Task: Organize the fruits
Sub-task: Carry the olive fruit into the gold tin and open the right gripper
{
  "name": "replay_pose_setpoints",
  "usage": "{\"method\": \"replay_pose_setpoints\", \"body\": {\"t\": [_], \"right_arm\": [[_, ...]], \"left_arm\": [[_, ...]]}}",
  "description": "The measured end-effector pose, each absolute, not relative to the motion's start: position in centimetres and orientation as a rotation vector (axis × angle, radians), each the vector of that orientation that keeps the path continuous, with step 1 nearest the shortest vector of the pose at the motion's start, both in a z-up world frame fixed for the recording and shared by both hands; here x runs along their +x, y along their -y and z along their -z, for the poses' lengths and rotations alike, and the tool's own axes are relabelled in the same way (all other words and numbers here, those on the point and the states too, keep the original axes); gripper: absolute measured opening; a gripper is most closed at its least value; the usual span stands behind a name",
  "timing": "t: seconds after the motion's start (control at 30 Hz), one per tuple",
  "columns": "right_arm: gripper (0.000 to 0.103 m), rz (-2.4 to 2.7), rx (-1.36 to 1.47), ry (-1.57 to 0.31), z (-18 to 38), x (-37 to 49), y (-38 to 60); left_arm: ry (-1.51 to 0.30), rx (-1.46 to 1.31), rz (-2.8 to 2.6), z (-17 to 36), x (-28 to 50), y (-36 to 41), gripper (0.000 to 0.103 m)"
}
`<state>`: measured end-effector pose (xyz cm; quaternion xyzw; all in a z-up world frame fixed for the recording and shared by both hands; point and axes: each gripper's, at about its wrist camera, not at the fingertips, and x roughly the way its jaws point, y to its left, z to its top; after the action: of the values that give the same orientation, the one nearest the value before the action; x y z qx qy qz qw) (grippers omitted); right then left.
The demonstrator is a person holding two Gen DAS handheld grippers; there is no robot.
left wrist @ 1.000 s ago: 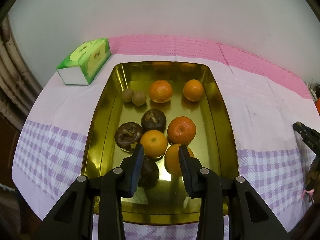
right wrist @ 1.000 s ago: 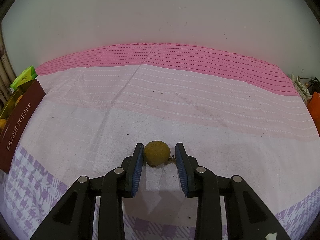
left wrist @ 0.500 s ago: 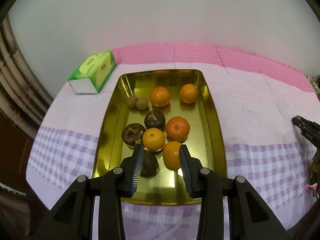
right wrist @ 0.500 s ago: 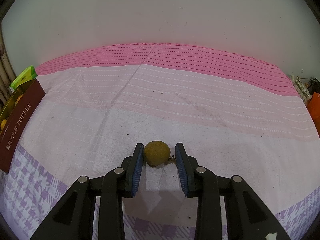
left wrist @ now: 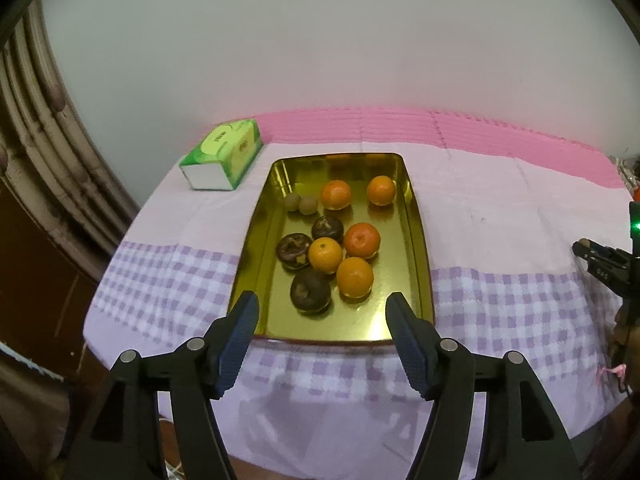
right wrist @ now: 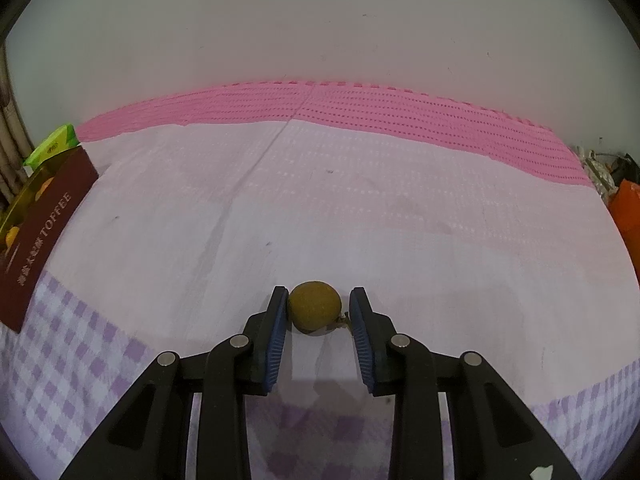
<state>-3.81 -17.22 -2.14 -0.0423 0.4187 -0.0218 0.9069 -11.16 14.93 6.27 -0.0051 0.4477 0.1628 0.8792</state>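
The left tool (left wrist: 320,328) has just spread its blue-padded jaws and pulled up and back from the shallow gold metal tray (left wrist: 420,240); nothing is between the pads now, and the tray shows whole where a second ago only its near part filled the view. That suggests its last delivery is finished. In the tray lie 5 glossy orange mandarins (left wrist: 355,278), 3 dark brown round mangosteens (left wrist: 310,292) and 2 small tan longans (left wrist: 300,203) near the far left corner.

The right tool (right wrist: 318,312) has not shifted. Its jaws stand narrowly apart around a small olive-brown round longan (right wrist: 315,312) that rests on the pink and lilac checked cloth (right wrist: 280,200) of the counter, well apart from the tray. The left pad looks to be touching the fruit, while a thin gap shows at the right pad, so it is bracketed rather than firmly pinched.

A green and white tissue pack (left wrist: 222,156) lies just beside the tray's far left corner. This longan seems the remaining stray piece, likely bound for its 2 fellows.
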Motion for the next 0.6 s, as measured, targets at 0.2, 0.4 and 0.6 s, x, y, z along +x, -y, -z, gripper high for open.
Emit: {"method": "replay_pose_setpoints", "body": {"t": [0.2,0.4,0.6], "right_arm": [[0.029,0.024,-0.065,-0.872,2.3,-5.4,16.7],[0.029,0.0,-0.061,-0.873,1.8,-7.1,15.7],[0.029,-0.049,-0.075,-0.854,0.5,-8.7,13.3]], "left_arm": [[-0.937,-0.024,-0.344,-6.2,-12.0,-15.2,0.067],[-0.929,-0.03,-0.354,-5.9,-12.3,-15.6,0.068],[-0.903,0.009,-0.393,-5.2,-12.5,-16.1,0.072]]}}
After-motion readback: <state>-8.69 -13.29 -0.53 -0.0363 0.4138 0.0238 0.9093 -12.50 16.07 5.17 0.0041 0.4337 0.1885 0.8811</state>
